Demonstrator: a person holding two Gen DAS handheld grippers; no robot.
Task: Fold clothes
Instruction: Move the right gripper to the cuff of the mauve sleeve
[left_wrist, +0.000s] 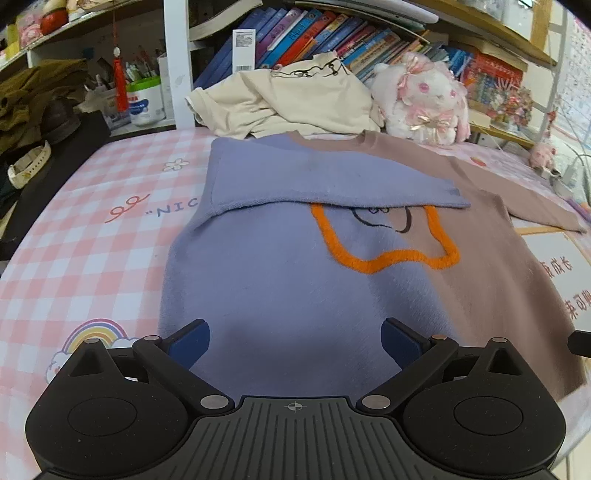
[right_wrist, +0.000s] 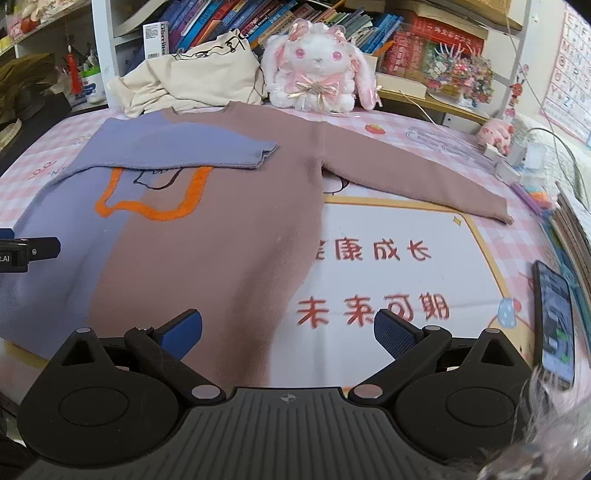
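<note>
We see a surface covered by a pink-and-white checked cloth with printed red characters. Behind it stand white and wooden bookshelves packed with leaning books. A white plush rabbit sits against them. An alphabet poster hangs on the right wall. The light is even and soft.

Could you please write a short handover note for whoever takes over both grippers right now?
Left gripper: jaws open, empty, over the sweater's blue half near the hem.
Right gripper: jaws open, empty, at the brown side's lower edge.
Sweater: flat on the checked sheet, front up.
Done: blue sleeve folded across the chest.
Left: brown sleeve lies stretched out to the side; fold it in, then fold the body. The cream garment behind is unfolded.
</note>
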